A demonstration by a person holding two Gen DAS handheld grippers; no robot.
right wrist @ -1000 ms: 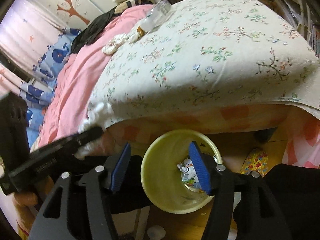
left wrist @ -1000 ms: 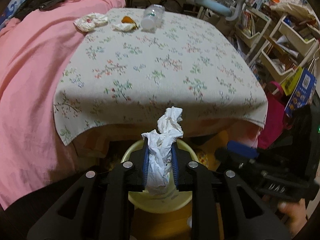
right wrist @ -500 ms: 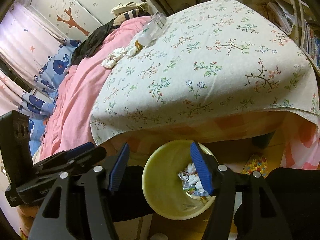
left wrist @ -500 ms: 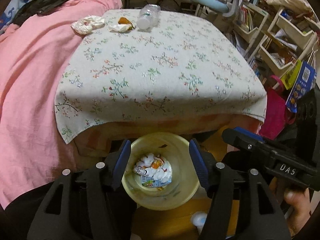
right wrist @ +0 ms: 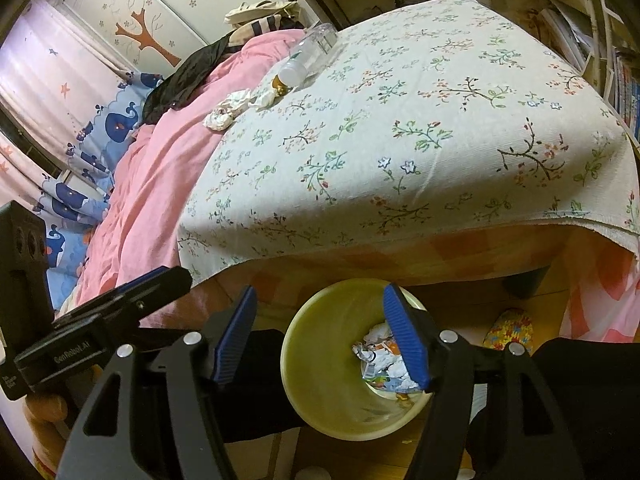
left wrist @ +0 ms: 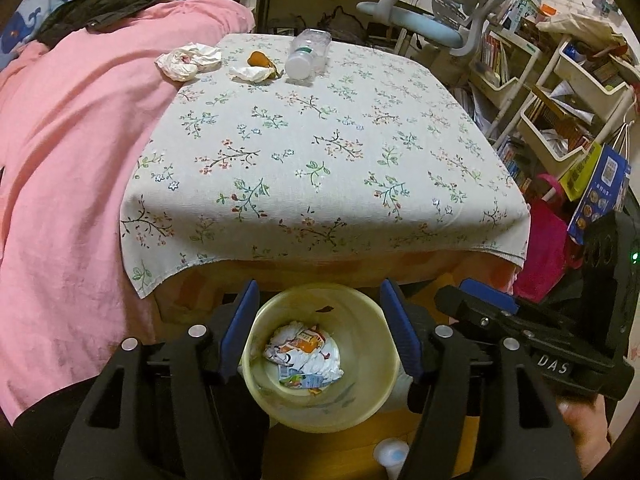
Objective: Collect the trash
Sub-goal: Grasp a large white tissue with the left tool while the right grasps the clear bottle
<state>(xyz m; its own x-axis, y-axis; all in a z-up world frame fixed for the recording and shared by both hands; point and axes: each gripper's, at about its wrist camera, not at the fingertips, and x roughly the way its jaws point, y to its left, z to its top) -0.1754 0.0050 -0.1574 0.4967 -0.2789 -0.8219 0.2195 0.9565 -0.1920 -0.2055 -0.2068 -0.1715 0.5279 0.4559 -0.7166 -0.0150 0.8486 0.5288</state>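
A pale yellow trash bin point(left wrist: 372, 396) stands on the floor below the table's near edge, with crumpled paper and wrappers point(left wrist: 304, 354) inside. My left gripper point(left wrist: 320, 328) is open and empty right above the bin. My right gripper point(right wrist: 320, 336) is open and empty, beside the bin point(right wrist: 320, 400). On the table's far edge lie a crumpled tissue wad point(left wrist: 186, 62), a smaller tissue point(left wrist: 252, 74) with an orange scrap point(left wrist: 258, 59), and a clear plastic bottle point(left wrist: 308, 54) on its side. They also show in the right wrist view: bottle point(right wrist: 308, 54), tissue wad point(right wrist: 224, 112).
The table carries a floral cloth point(left wrist: 320, 152). A pink blanket point(left wrist: 60, 180) lies to the left. Shelves with books point(left wrist: 560, 92), a magenta bag point(left wrist: 544, 248) and a desk chair point(left wrist: 432, 20) stand to the right. A small white cap point(left wrist: 390, 454) lies on the floor.
My left gripper held a white tissue over the bin one second ago. It opened and the tissue dropped into the bin. Both grippers have since risen slightly.
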